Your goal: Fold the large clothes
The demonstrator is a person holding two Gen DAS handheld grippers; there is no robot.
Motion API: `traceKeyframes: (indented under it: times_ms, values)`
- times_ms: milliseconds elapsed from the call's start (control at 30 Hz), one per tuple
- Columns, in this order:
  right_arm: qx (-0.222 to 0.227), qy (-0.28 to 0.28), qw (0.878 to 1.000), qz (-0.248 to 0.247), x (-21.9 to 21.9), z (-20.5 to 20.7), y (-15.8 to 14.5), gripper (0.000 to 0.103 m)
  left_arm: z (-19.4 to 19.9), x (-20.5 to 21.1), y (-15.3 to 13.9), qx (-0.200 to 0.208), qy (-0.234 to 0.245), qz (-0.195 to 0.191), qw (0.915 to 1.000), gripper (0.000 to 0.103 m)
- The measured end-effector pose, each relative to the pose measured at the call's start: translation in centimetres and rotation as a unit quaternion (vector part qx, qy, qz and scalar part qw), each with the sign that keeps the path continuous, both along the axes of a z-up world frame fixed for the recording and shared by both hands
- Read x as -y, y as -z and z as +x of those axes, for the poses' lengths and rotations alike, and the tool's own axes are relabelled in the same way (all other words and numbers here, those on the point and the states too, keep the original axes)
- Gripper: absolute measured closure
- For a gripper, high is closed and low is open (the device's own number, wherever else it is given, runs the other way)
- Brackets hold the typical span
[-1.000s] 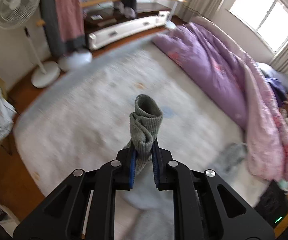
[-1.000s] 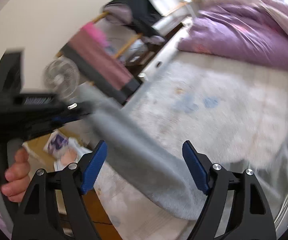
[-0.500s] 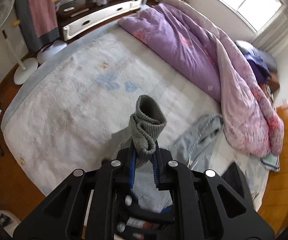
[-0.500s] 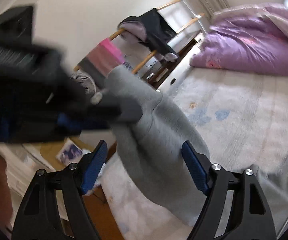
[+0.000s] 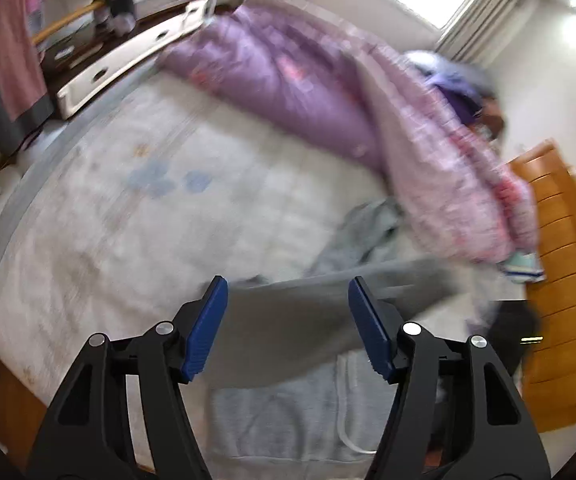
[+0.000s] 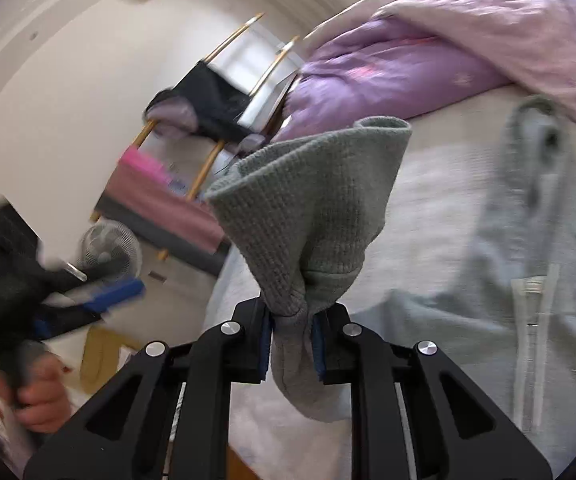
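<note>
A grey zip hoodie [image 6: 527, 280] lies spread on the bed, its hood toward the purple duvet. My right gripper [image 6: 292, 340] is shut on the hoodie's ribbed sleeve cuff [image 6: 311, 208] and holds it up above the bed. My left gripper [image 5: 286, 328] is open and empty, above the stretched grey sleeve [image 5: 307, 312] and the hoodie body [image 5: 288, 412]. The left gripper also shows blurred at the left of the right wrist view [image 6: 88, 300], held by a hand.
The pale bedcover [image 5: 128, 220] fills the left half of the bed. A purple and pink duvet [image 5: 327, 92] is heaped along the far side. A clothes rack [image 6: 192, 128], a fan [image 6: 108, 248] and a wooden dresser [image 5: 559, 280] stand around the bed.
The left gripper let go of the sleeve cuff and opened. The right gripper, open before, has closed on the cuff and holds it up.
</note>
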State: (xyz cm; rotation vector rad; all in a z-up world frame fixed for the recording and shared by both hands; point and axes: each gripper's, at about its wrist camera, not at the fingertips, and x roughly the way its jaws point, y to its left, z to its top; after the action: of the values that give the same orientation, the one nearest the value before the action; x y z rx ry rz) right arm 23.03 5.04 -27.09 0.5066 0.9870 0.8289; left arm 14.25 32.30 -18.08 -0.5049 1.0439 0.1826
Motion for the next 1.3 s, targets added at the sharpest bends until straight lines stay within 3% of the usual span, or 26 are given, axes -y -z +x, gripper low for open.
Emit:
traceKeyframes:
  times_ms: [167,300,433,533,600,633,667,700,733,767,800,833,867,900,933,967,1000,1033,1067,1133,1167,1200,1300]
  values:
    - [0.008,0.047,0.998,-0.049,5.9,0.7,2.6,0.088,1.3,0.6,12.5,-0.122,-0.012,-0.014,0.9923,0.071]
    - [0.002,0.093,0.993,-0.078,10.4,0.2,6.0,0.088,1.4,2.8,21.1,-0.184,-0.002,-0.038,0.9823,0.075]
    - [-0.045,0.144,0.984,-0.093,15.1,-0.3,12.5,0.088,1.4,5.2,28.0,-0.247,0.013,-0.016,0.9689,0.075]
    - [-0.104,0.168,0.973,-0.121,17.4,-0.5,18.5,0.088,0.9,6.0,31.9,-0.28,0.021,-0.008,0.9597,0.077]
    - [-0.148,0.191,0.96,-0.14,18.9,-1.0,21.6,0.083,0.6,6.2,32.4,-0.273,0.022,0.006,0.9617,0.076]
    - [-0.194,0.209,0.947,-0.147,20.0,-1.4,23.6,0.08,0.4,6.2,32.3,-0.27,0.022,0.007,0.9627,0.076]
    - [-0.218,0.218,0.941,-0.142,20.6,-1.8,24.4,0.077,0.3,6.2,32.1,-0.269,0.022,0.003,0.9629,0.067]
    - [-0.236,0.231,0.938,-0.11,21.4,-2.2,25.0,0.077,0.1,6.2,31.9,-0.27,0.027,-0.019,0.9621,0.041]
    - [-0.246,0.247,0.933,-0.084,22.2,-2.6,25.0,0.074,0.0,6.2,31.8,-0.279,0.028,-0.036,0.9591,0.023]
    - [-0.252,0.255,0.93,-0.082,22.4,-2.7,24.7,0.064,-0.3,6.3,31.8,-0.29,0.02,-0.037,0.956,0.007]
    - [-0.254,0.262,0.927,-0.088,22.6,-2.7,24.1,0.049,-0.6,6.0,31.8,-0.29,0.005,-0.04,0.9561,0.007]
    - [-0.25,0.269,0.926,-0.09,22.5,-2.5,23.3,0.04,-0.9,5.9,32.0,-0.284,0.0,-0.054,0.9574,0.007]
    - [-0.243,0.277,0.925,-0.089,22.5,-2.5,22.8,0.028,-1.2,5.8,32.5,-0.283,0.0,-0.068,0.9567,0.012]
    - [-0.235,0.286,0.925,-0.084,22.6,-2.6,22.4,0.026,-1.6,5.8,33.6,-0.297,-0.007,-0.076,0.9518,0.052]
    - [-0.231,0.293,0.925,-0.075,22.6,-2.3,22.1,0.026,-2.0,5.5,34.1,-0.31,-0.016,-0.063,0.9484,0.057]
    - [-0.232,0.296,0.924,-0.074,22.6,-2.0,21.9,0.036,-2.1,5.4,33.9,-0.301,-0.021,-0.061,0.9514,0.067]
    - [-0.227,0.297,0.925,-0.073,22.6,-1.9,21.8,0.065,-2.2,5.2,33.5,-0.301,-0.018,-0.053,0.9519,0.084]
    - [-0.223,0.292,0.924,-0.101,22.3,-1.6,21.3,0.082,-2.5,4.9,33.1,-0.299,-0.016,-0.059,0.9524,0.086]
    - [-0.217,0.289,0.924,-0.123,22.3,-1.5,21.1,0.092,-2.7,4.7,32.8,-0.297,-0.019,-0.058,0.9529,0.088]
    - [-0.205,0.271,0.922,-0.185,22.1,-1.6,20.7,0.093,-3.1,4.3,32.0,-0.302,-0.026,-0.025,0.9526,0.091]
    - [-0.21,0.256,0.924,-0.19,22.5,-2.0,21.2,0.094,-3.3,4.3,31.7,-0.308,-0.03,-0.005,0.9507,0.091]
    - [-0.217,0.252,0.922,-0.197,22.8,-2.5,21.5,0.094,-3.6,4.0,31.4,-0.311,-0.04,-0.01,0.9496,0.091]
    - [-0.247,0.251,0.909,-0.223,23.9,-3.8,24.4,0.092,-3.6,3.7,31.8,-0.314,-0.041,0.011,0.9483,0.091]
